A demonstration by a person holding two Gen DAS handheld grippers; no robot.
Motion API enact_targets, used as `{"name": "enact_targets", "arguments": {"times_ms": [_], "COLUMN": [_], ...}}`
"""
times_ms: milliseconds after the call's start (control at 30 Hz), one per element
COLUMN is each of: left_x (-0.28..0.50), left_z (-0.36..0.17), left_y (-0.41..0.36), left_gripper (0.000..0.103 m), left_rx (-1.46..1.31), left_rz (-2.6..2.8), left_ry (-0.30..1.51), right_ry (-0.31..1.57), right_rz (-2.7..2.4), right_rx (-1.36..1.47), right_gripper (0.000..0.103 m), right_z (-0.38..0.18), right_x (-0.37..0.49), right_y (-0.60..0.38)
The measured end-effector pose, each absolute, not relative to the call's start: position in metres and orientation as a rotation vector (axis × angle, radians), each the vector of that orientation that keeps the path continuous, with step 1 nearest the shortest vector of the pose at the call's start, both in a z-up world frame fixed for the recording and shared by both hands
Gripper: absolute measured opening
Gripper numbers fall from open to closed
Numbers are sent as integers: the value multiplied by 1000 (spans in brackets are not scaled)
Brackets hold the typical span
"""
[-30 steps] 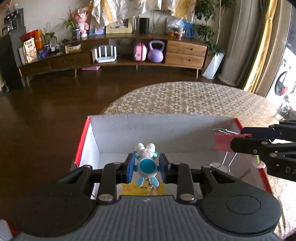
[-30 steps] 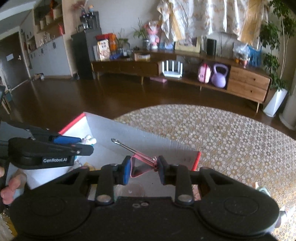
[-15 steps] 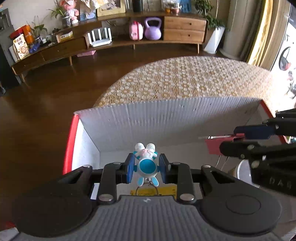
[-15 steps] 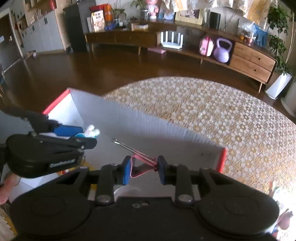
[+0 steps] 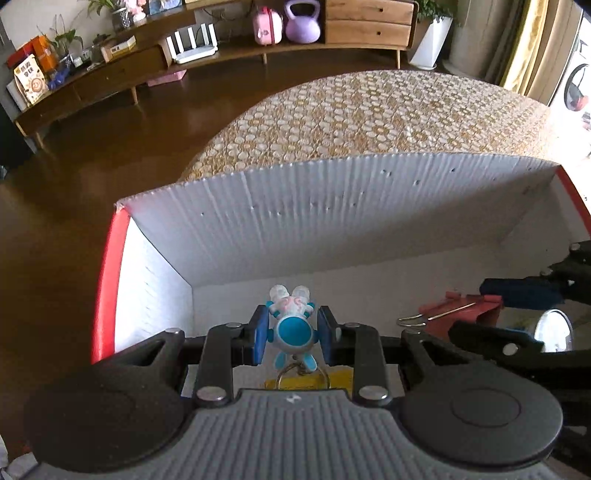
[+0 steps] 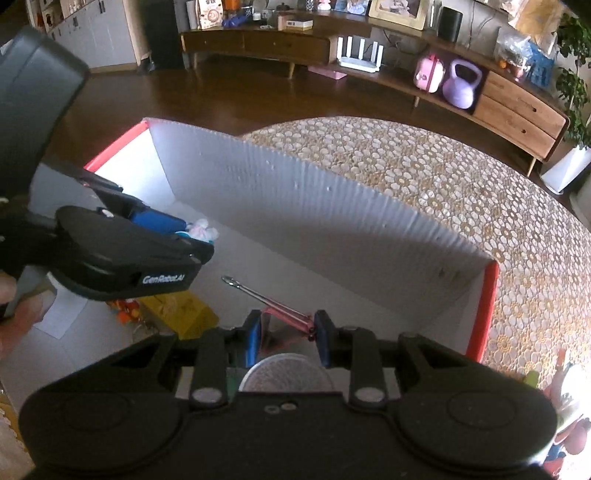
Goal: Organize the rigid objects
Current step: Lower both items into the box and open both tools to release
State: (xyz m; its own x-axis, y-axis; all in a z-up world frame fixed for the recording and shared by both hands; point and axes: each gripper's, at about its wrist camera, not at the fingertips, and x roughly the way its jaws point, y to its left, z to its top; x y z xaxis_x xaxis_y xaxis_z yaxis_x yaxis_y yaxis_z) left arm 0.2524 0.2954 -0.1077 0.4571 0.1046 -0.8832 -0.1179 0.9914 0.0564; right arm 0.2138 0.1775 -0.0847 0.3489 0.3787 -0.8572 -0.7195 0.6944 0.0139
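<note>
Left tongs [image 5: 293, 341] pinch toy keychain [image 5: 292, 328], right tongs [image 6: 286, 339] pinch binder clip [image 6: 284, 317]; both poised inside box [image 5: 295, 206] for depositing.

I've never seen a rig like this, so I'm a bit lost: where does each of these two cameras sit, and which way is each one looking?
Left wrist view: sits on the left gripper, looking down along its fingers into the white box; its pads clamp a blue toy keychain.
Right wrist view: sits on the right gripper, also looking down into the box; its pads clamp a red binder clip, and a fingertip of the person's other hand shows at the left edge.
Shared: the box, the patterned table, the purple kettlebell, and each other's gripper.
</note>
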Motion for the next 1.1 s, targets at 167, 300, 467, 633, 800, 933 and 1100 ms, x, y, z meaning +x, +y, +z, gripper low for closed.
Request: {"name": "enact_targets", "arguments": {"times_ms": [167,300,467,633,800,933,1100], "left_x": [258,260,258,254,244,236,223], "left_z": [-117,-120,-118,-105,-88,-75,-59], "left_y": [293,290,288,285,279,272,263], "left_gripper": [28,28,28,29,29,29,29], "left_rx": [-10,15,29,45,52,61,79], "left_rz": [135,136,145,149,151,148,152], "left_ry": [1146,1177,1182,1150,1110,1088,1052], "right_ry": [979,983,973,948,925,897,869], "right_rz": [719,719,715,729,743,750,757], "right_rx": [-412,-419,-424,-401,-375,-361,-351], "right_gripper": [33,32,36,42,46,49,52], "right_z": [-87,-86,-84,-77,-64,-50,-35], "right_x": [213,214,210,203,198,191,178], "right_y": [179,179,175,166,155,145,133]}}
